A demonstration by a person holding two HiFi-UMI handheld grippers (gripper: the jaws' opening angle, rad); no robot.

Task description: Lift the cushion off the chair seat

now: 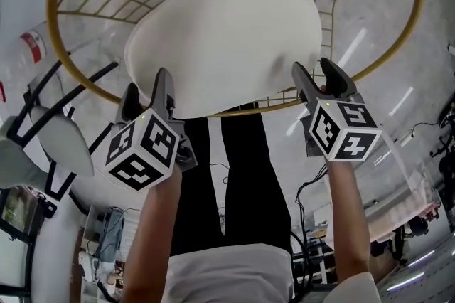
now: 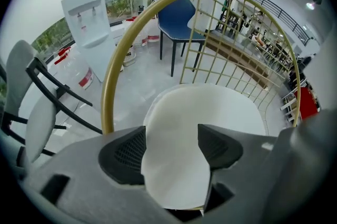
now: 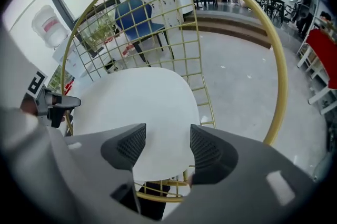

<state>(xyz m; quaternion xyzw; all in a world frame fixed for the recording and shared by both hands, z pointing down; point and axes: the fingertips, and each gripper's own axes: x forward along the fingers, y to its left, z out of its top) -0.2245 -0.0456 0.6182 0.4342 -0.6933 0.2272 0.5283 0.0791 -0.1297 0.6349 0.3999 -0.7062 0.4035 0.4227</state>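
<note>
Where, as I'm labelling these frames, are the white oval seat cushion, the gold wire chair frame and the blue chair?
White oval seat cushion (image 1: 227, 38): head view, middle of its top.
Gold wire chair frame (image 2: 109, 102): left gripper view, left side of its hoop.
Blue chair (image 2: 176, 15): left gripper view, its backrest.

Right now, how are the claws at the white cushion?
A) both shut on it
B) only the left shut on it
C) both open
C: each gripper view shows its claw spread with the white cushion unpinched between; in the head view the left claw and right claw sit at its near edge.
</note>
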